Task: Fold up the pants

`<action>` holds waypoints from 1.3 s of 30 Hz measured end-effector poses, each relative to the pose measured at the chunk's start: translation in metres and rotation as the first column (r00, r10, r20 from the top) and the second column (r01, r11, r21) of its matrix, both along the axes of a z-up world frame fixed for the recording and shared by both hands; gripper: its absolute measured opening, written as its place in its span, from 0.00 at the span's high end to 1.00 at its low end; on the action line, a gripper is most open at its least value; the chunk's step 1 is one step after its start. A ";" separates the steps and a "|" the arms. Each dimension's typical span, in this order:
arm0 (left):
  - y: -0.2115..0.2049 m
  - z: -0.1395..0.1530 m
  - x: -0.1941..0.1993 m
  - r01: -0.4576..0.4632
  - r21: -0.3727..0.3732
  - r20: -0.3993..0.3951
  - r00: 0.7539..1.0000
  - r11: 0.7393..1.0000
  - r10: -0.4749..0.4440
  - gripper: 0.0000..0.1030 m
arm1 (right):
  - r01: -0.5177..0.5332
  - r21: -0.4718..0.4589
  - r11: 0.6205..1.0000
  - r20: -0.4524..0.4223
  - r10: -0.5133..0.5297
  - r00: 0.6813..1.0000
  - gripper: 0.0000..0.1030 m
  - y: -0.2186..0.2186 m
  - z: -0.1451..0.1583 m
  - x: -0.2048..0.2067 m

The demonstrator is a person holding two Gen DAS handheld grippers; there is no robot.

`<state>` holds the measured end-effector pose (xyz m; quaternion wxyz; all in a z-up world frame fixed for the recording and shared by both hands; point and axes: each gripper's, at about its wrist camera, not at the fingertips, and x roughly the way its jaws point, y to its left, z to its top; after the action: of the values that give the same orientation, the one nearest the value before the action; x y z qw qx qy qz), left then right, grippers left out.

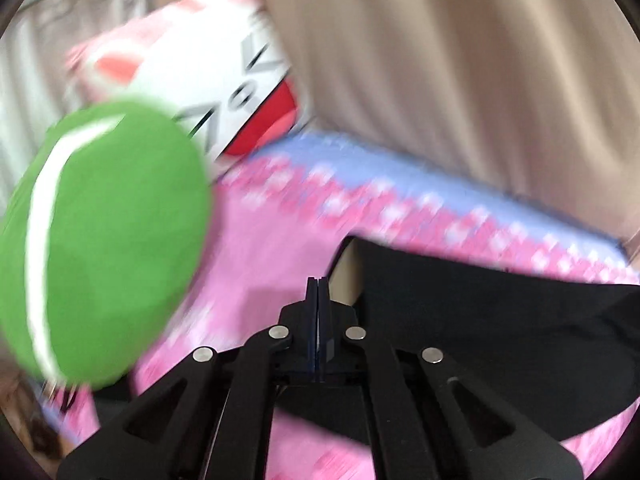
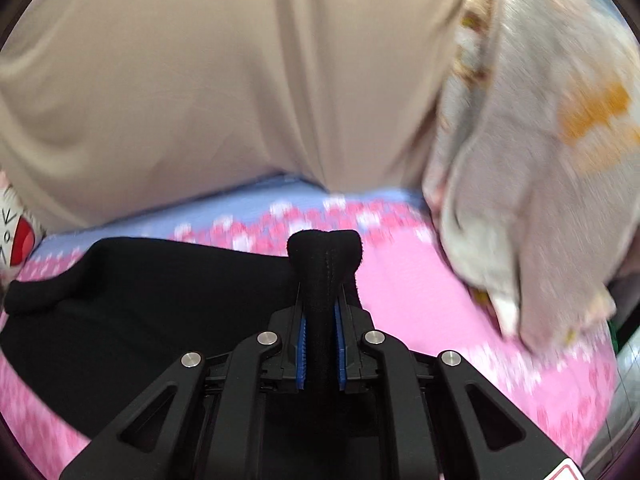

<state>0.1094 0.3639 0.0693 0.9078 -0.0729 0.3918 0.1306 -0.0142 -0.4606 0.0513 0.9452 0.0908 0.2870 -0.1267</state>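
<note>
The black pants (image 2: 140, 312) lie spread on a pink patterned bedsheet (image 2: 420, 300). My right gripper (image 2: 320, 292) is shut on a bunched edge of the pants; the cloth stands up between the blue pads (image 2: 302, 340) and pokes out above the fingertips. In the left wrist view, the black pants (image 1: 500, 320) lie to the right of and below my left gripper (image 1: 318, 286). Its fingers are pressed together with no cloth showing between them. This view is blurred, so I cannot tell whether the left gripper touches the cloth.
A green round cushion (image 1: 100, 240) sits close on the left, with a white and pink plush toy (image 1: 208, 80) behind it. Beige fabric (image 2: 200, 80) rises along the far side of the bed. A grey printed blanket (image 2: 540, 160) is heaped at the right.
</note>
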 end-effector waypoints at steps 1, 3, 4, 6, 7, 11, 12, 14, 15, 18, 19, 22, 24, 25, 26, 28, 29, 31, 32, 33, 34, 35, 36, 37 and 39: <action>0.003 -0.013 -0.009 0.011 -0.008 -0.034 0.999 1.000 -0.011 1.00 | 0.001 -0.002 1.000 -0.021 -0.001 1.000 0.91 0.001 -0.009 -0.009; 0.000 -0.032 -0.019 0.021 -0.088 -0.081 0.996 0.996 -0.029 0.98 | 0.012 -0.009 1.000 -0.061 -0.012 0.998 0.91 0.006 -0.026 -0.021; -0.003 -0.041 -0.019 0.036 -0.160 -0.089 0.995 0.986 -0.051 0.91 | 0.013 -0.004 1.000 -0.066 -0.013 0.998 0.91 0.007 -0.031 -0.024; -0.013 -0.052 -0.012 0.057 -0.305 -0.066 0.994 0.950 -0.081 0.57 | 0.020 0.015 1.000 -0.064 -0.019 0.998 0.91 0.010 -0.038 -0.030; -0.018 -0.056 -0.007 0.055 -0.345 -0.052 0.996 0.937 -0.077 0.31 | 0.024 0.017 1.000 -0.060 -0.023 0.998 0.91 0.011 -0.039 -0.031; -0.043 -0.075 0.032 0.027 -0.430 -0.050 0.997 0.903 -0.054 0.26 | 0.033 0.022 0.999 -0.050 -0.032 0.998 0.90 0.015 -0.040 -0.032; -0.046 -0.084 0.046 0.017 -0.469 -0.069 0.996 0.883 -0.056 0.25 | 0.034 0.019 0.999 -0.049 -0.033 0.998 0.90 0.018 -0.039 -0.034; -0.046 -0.102 0.071 -0.038 -0.518 -0.122 0.992 0.855 -0.029 0.26 | 0.033 0.020 0.999 -0.051 -0.031 0.998 0.90 0.020 -0.038 -0.035; -0.045 -0.105 0.073 -0.059 -0.523 -0.126 0.992 0.850 -0.008 0.27 | 0.035 0.018 0.999 -0.054 -0.034 0.998 0.90 0.021 -0.038 -0.036; -0.040 -0.097 0.086 -0.073 -0.487 -0.100 0.995 0.870 0.027 0.80 | 0.037 0.019 0.999 -0.056 -0.036 0.998 0.90 0.023 -0.037 -0.037; -0.039 -0.089 0.087 -0.049 -0.498 -0.084 0.996 0.866 0.008 0.90 | 0.036 0.020 0.999 -0.053 -0.035 0.998 0.90 0.022 -0.037 -0.037; -0.031 -0.046 0.060 0.043 -0.485 0.029 0.999 0.874 -0.033 0.94 | 0.032 0.015 0.999 -0.037 -0.032 0.999 0.90 0.021 -0.034 -0.038; -0.025 -0.022 0.030 0.092 -0.456 0.069 0.995 0.885 -0.068 0.94 | 0.028 0.013 1.000 -0.032 -0.028 0.999 0.90 0.020 -0.033 -0.039; -0.022 -0.017 0.017 0.094 -0.431 0.066 0.995 0.897 -0.073 0.93 | 0.028 0.009 1.000 -0.035 -0.028 0.999 0.90 0.019 -0.035 -0.038; -0.018 -0.019 0.003 0.082 -0.401 0.044 0.997 0.912 -0.071 0.93 | 0.034 0.005 0.999 -0.048 -0.033 0.998 0.90 0.016 -0.040 -0.036; -0.009 -0.041 -0.016 0.037 -0.367 -0.053 0.997 0.929 -0.061 0.93 | 0.044 0.005 0.999 -0.070 -0.044 0.997 0.90 0.012 -0.049 -0.034; -0.006 -0.055 -0.019 0.009 -0.353 -0.097 0.994 0.936 -0.046 0.93 | 0.051 0.010 0.999 -0.079 -0.050 0.996 0.87 0.009 -0.054 -0.033; -0.001 -0.090 -0.021 -0.036 -0.322 -0.200 0.979 0.946 -0.031 0.90 | 0.066 0.018 0.998 -0.096 -0.064 0.993 0.78 0.003 -0.062 -0.033; -0.001 -0.111 -0.021 -0.058 -0.314 -0.247 0.969 0.948 -0.023 0.87 | 0.080 0.019 0.997 -0.097 -0.077 0.992 0.68 0.000 -0.064 -0.034; -0.001 -0.115 -0.024 -0.057 -0.307 -0.230 0.973 0.950 -0.016 0.87 | 0.100 0.019 0.995 -0.100 -0.098 0.990 0.66 -0.003 -0.065 -0.038; -0.003 -0.112 -0.028 -0.057 -0.288 -0.214 0.977 0.956 -0.006 0.84 | 0.111 0.022 0.994 -0.096 -0.109 0.989 0.64 -0.004 -0.065 -0.043; -0.007 -0.104 -0.032 -0.069 -0.254 -0.201 0.979 0.965 0.017 0.77 | 0.121 0.020 0.992 -0.092 -0.119 0.989 0.57 -0.005 -0.063 -0.049; -0.013 -0.092 -0.037 -0.080 -0.208 -0.182 0.982 0.975 0.041 0.72 | 0.141 0.011 0.990 -0.085 -0.140 0.987 0.51 -0.006 -0.059 -0.061; -0.019 -0.081 -0.043 -0.089 -0.158 -0.165 0.984 0.983 0.063 0.65 | 0.154 0.005 0.988 -0.078 -0.153 0.985 0.45 -0.006 -0.056 -0.069; -0.032 -0.060 -0.056 -0.115 -0.054 -0.117 0.987 0.992 0.108 0.60 | 0.169 0.020 0.985 -0.041 -0.168 0.985 0.45 -0.003 -0.047 -0.097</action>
<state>0.0538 0.3323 0.0097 0.8727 -0.1143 0.4419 0.1731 -0.1114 -0.4637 0.0047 0.9241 0.1235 0.2981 -0.2047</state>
